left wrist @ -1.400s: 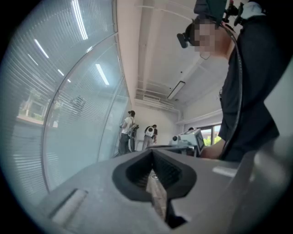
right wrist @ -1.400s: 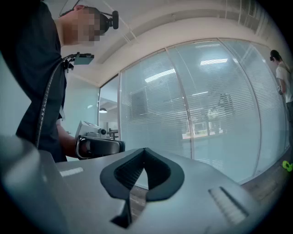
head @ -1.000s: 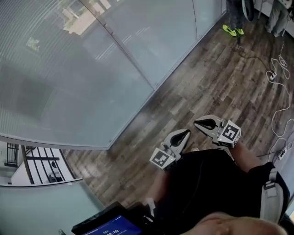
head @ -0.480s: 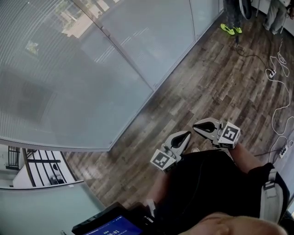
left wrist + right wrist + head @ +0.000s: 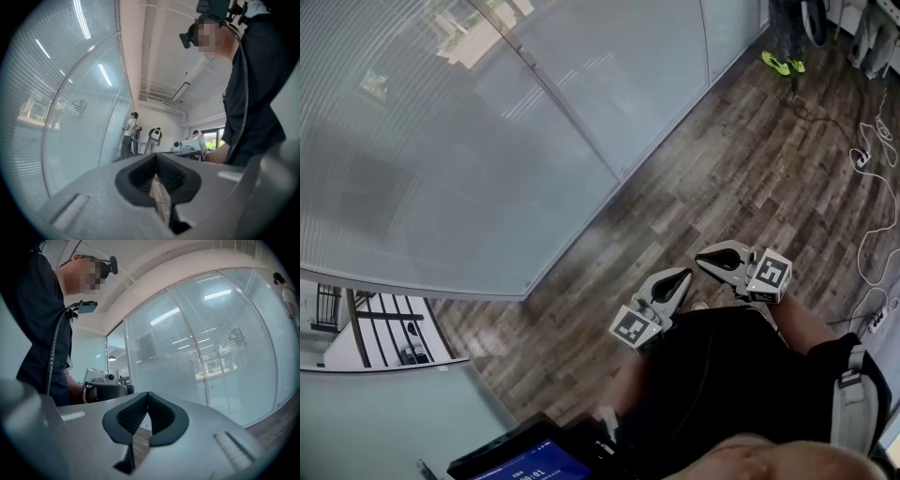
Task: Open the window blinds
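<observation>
The window blinds [image 5: 441,141] are shut. They hang in a big glass wall [image 5: 666,75], and their thin slats run flat and sideways, along the wall. In the head view they fill the top left of the picture. I can see no cord or rod for turning them.

A strip of wooden floor [image 5: 741,178] lies between the blinds and the person. The person stands back from the wall and holds both claws low, close to the tummy.

The left claw [image 5: 682,273] is closed tight, with nothing in it. The right claw [image 5: 701,253] is closed tight too, and it is empty.

The blinds lie up and to the left of both claws, well apart from them. The left claw is on the side closer to the wall, so I think it has the shorter way to go. Both claws point flat, not up at the blinds.
</observation>
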A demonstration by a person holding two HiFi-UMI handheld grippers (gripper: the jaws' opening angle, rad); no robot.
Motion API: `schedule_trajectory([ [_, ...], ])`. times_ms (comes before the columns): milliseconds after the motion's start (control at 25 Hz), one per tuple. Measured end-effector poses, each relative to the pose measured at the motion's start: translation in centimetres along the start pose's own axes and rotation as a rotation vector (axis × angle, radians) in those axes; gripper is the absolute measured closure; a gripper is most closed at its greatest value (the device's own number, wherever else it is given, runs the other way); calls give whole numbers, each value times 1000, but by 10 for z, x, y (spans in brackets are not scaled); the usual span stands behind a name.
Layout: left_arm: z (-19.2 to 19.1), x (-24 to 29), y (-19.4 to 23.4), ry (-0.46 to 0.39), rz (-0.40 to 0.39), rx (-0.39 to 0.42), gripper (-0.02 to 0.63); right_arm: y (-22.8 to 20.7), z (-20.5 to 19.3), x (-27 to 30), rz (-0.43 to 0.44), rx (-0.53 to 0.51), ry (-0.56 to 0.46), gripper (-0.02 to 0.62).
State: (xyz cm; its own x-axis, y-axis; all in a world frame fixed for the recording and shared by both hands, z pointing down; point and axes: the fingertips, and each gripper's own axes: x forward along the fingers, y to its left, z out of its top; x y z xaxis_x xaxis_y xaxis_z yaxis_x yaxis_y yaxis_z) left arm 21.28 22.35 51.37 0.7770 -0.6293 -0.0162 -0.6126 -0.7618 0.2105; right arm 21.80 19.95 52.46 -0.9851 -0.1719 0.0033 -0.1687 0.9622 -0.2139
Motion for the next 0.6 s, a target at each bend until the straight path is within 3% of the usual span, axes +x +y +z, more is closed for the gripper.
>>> schedule_trajectory([
  [600, 9, -53, 61, -26, 195, -33, 604, -6, -3, 63, 100, 12, 15, 591],
])
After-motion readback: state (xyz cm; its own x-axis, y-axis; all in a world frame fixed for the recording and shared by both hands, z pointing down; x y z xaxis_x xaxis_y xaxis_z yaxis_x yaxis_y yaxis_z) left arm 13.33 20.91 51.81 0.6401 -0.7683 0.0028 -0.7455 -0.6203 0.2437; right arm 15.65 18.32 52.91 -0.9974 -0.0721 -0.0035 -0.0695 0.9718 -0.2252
